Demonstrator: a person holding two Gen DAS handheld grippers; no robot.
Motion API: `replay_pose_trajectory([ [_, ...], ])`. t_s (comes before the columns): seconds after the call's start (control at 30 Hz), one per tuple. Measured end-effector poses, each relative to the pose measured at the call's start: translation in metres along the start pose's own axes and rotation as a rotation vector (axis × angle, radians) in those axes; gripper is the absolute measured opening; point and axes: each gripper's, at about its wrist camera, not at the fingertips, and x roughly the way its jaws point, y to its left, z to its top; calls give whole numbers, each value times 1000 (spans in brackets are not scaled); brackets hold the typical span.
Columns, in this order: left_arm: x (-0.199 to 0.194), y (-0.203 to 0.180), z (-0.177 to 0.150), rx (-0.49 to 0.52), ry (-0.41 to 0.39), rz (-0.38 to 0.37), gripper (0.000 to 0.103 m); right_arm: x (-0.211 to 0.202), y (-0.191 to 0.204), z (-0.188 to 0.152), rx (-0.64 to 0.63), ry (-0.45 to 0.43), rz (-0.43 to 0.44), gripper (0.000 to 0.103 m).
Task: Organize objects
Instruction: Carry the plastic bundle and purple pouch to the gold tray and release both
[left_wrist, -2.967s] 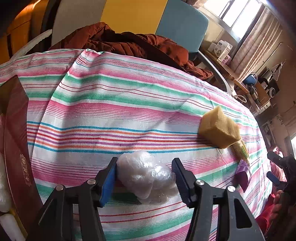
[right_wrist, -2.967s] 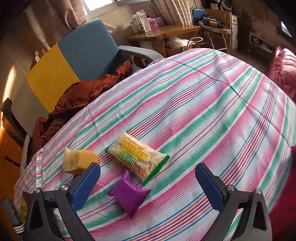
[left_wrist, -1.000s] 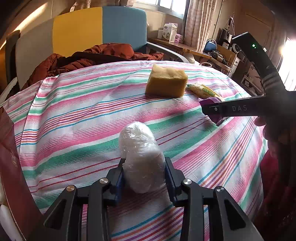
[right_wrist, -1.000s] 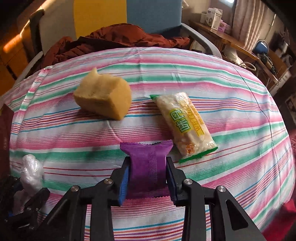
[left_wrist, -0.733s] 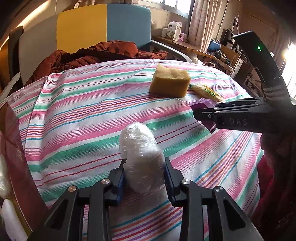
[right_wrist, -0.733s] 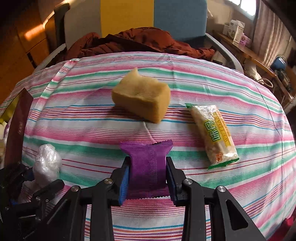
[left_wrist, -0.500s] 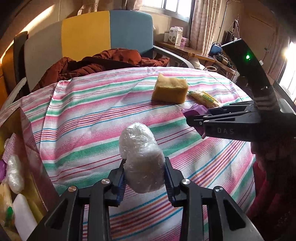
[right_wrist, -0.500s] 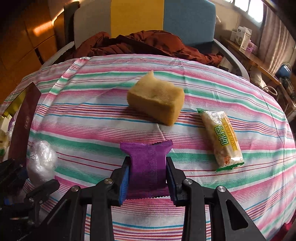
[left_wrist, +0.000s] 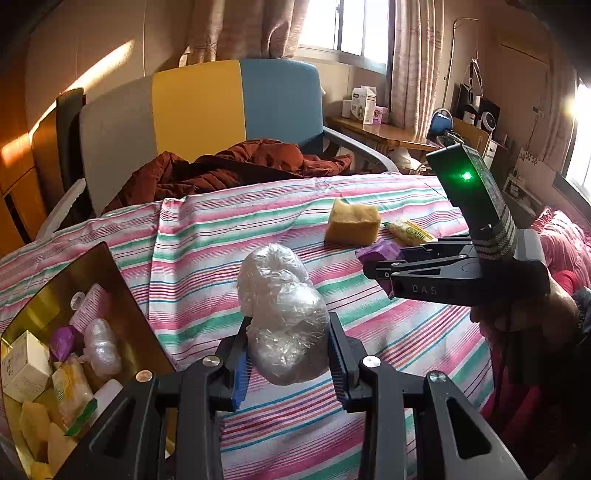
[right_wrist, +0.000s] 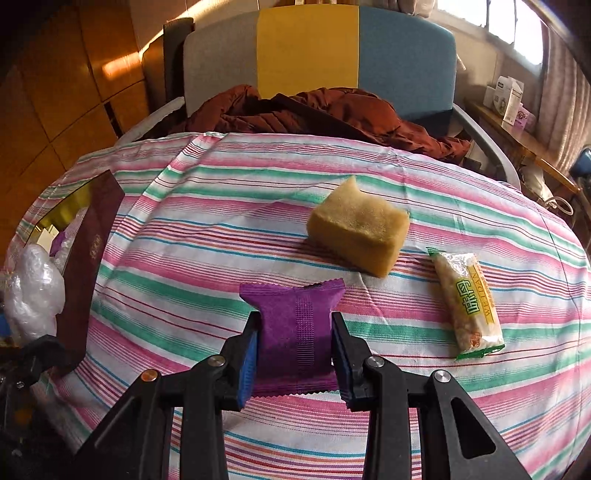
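Note:
My left gripper (left_wrist: 288, 360) is shut on a crumpled clear plastic wad (left_wrist: 282, 314), held above the striped tablecloth (left_wrist: 207, 266). My right gripper (right_wrist: 293, 356) is shut on a purple snack packet (right_wrist: 293, 325), also lifted off the cloth; in the left wrist view it shows at the right as the right gripper (left_wrist: 373, 271) with the purple packet (left_wrist: 376, 253) in it. A yellow sponge (right_wrist: 358, 230) and a yellow-green snack bag (right_wrist: 469, 306) lie on the cloth. A dark red box (left_wrist: 122, 314) with a gold inside stands at the left, holding several items.
A grey, yellow and blue chair (right_wrist: 317, 55) stands behind the table with a rust-brown jacket (right_wrist: 314, 110) draped on it. A side table with small boxes (left_wrist: 364, 105) sits by the window. A person's hand (left_wrist: 524, 317) grips the right tool's handle.
Both grippers rose and drew back from the cloth with their loads. The left one swung leftwards, so the box's inside came into view. The right gripper turned; the sponge and snack bag shifted right in its view.

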Motion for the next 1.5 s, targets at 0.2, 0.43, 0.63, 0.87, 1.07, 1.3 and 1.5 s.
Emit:
replay_pose_trajectory([
  [0.2, -20, 18, -6, -36, -19, 21, 35, -1, 11, -2, -3, 5, 33, 36],
  [0.43, -35, 40, -14, -88, -30, 33, 35, -2, 31, -1, -16, 20, 55, 36],
  [0.63, -53, 70, -25, -165, -44, 44, 35, -17, 68, 6, -29, -15, 126, 36],
  [0.87, -98, 143, -36, -339, -113, 98, 35, -39, 140, 11, -99, -68, 257, 36],
  [1.07, -139, 211, -64, -480, -162, 209, 35, -47, 202, 8, -168, -78, 361, 36],
  [1.3, -162, 256, -100, -591, -166, 291, 35, -32, 236, 3, -188, -37, 379, 36],
  [1.5, -160, 262, -103, -611, -171, 263, 35, -19, 243, 0, -174, -2, 350, 37],
])
